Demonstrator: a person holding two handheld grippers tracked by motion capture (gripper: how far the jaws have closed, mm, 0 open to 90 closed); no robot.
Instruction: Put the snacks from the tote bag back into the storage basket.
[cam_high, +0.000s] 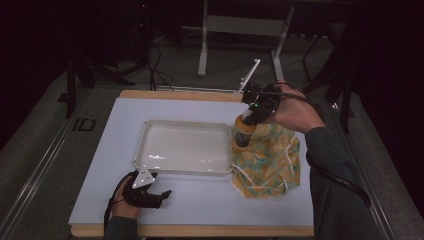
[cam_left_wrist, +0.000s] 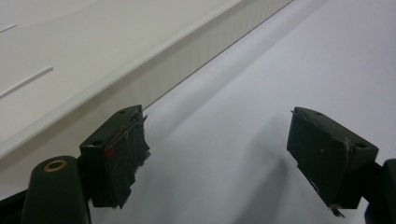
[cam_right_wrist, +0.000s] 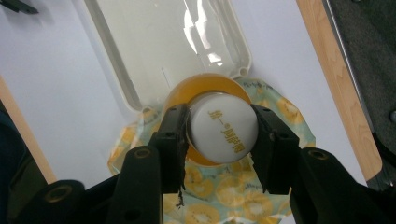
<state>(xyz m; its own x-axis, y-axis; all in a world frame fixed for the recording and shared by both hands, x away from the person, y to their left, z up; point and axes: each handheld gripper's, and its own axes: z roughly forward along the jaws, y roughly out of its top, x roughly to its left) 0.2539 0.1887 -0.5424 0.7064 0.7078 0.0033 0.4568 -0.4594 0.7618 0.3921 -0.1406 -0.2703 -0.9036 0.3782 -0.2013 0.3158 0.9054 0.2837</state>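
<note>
The orange bottle (cam_right_wrist: 208, 93) is clamped at its white cap (cam_right_wrist: 223, 134) by the right gripper (cam_right_wrist: 219, 140), above the patterned cloth (cam_high: 267, 160) beside the tray (cam_high: 145, 145). The left gripper (cam_left_wrist: 217, 154) is held with jaws spread wide, empty, over the table (cam_left_wrist: 280, 70).

We see the high view dim and grainy, its surroundings sinking into near black, while the white rectangular table top (cam_high: 200, 200) stays the brightest area. Overhead light leaves pale glare streaks on the glossy cream plastic tray (cam_high: 150, 131) and a bright patch on it in the right gripper view. In the left gripper view, soft shadows fall beneath the blurred black jaws.
</note>
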